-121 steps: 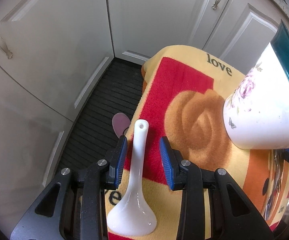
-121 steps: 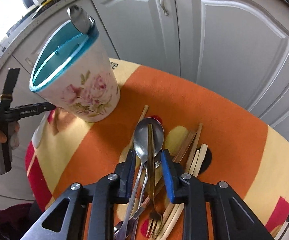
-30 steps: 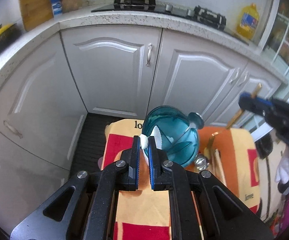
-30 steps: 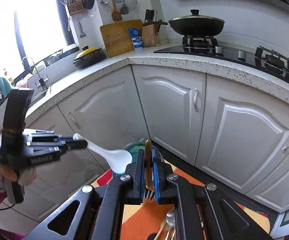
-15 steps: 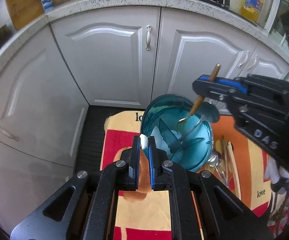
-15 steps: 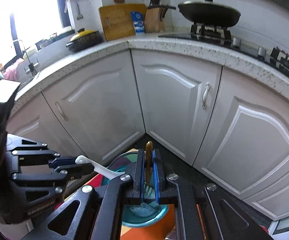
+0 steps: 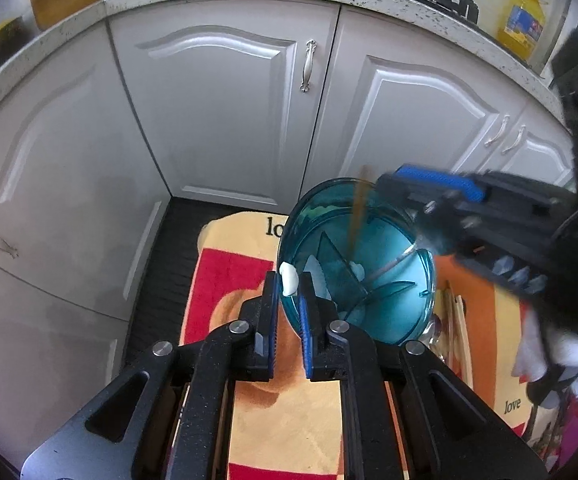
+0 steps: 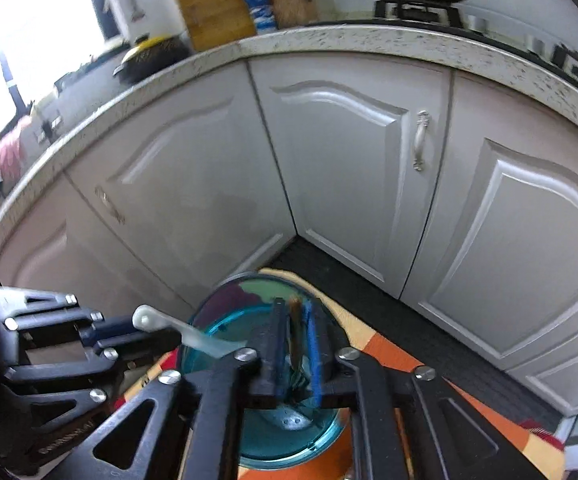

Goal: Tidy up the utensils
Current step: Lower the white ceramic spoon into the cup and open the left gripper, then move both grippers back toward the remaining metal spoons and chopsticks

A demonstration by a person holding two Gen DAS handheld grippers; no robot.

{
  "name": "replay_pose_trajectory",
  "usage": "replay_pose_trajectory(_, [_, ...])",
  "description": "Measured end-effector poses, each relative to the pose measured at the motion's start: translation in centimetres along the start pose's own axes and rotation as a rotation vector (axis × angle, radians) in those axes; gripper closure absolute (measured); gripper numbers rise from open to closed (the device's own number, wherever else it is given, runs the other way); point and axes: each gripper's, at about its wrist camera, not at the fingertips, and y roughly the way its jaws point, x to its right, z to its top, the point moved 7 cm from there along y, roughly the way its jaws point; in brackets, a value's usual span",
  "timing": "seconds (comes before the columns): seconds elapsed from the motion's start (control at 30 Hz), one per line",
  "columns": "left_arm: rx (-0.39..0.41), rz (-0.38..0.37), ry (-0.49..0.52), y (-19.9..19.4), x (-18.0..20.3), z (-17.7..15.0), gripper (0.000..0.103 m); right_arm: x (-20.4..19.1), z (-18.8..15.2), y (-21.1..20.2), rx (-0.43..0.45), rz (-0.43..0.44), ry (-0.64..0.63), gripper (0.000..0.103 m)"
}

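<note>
A teal utensil holder [image 7: 393,312] [image 8: 273,440] with inner dividers stands on a red, orange and yellow towel [image 7: 225,280]. My left gripper [image 7: 288,278] [image 8: 129,332] sits at the holder's near rim. Its jaws are starting to open, but the pads still press the handle end of a white ceramic spoon [image 7: 289,280] [image 8: 193,336], whose bowl reaches down inside. My right gripper [image 8: 295,304] [image 7: 385,184] hovers over the holder with its jaws opening. A brown-handled fork [image 8: 295,328] [image 7: 357,216] hangs loose between its pads, blurred, tines down in the holder.
Several loose utensils and chopsticks [image 7: 453,320] lie on the towel right of the holder. White cabinet doors [image 7: 217,120] close off the corner behind, with a black ribbed floor mat [image 7: 177,232] below them. A gloved hand [image 7: 577,360] holds the right gripper.
Both grippers have come down over the holder, and the right one swung in above it. The right jaws have parted and the fork is slipping down. The spoon's bowl has sunk deeper inside.
</note>
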Motion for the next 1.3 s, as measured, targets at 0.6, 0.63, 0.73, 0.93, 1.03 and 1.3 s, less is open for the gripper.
replay_pose_trajectory(0.6, [0.066,0.006,-0.034,-2.7,0.3,-0.2,0.055,0.4,-2.0,-4.1,0.033,-0.004,0.039,0.074])
replay_pose_trajectory(0.63, [0.074,0.015,-0.027,-3.0,0.4,-0.2,0.054,0.3,-2.3,-4.3,0.031,-0.006,0.037,0.074])
replay_pose_trajectory(0.73, [0.092,0.028,-0.019,-3.6,0.6,-0.4,0.054,0.1,-2.9,-5.0,0.032,-0.017,0.033,0.071])
replay_pose_trajectory(0.93, [0.128,0.044,-0.004,-4.9,1.4,-0.8,0.053,-0.2,-4.2,-6.4,0.037,-0.036,0.033,0.068])
replay_pose_trajectory(1.03, [0.137,0.041,-0.006,-5.4,1.7,-1.0,0.051,-0.2,-4.7,-7.4,0.050,-0.043,0.039,0.068])
replay_pose_trajectory(1.3, [0.171,0.035,0.006,-7.2,2.8,-1.8,0.047,-0.2,-6.0,-9.8,0.076,-0.063,0.053,0.065])
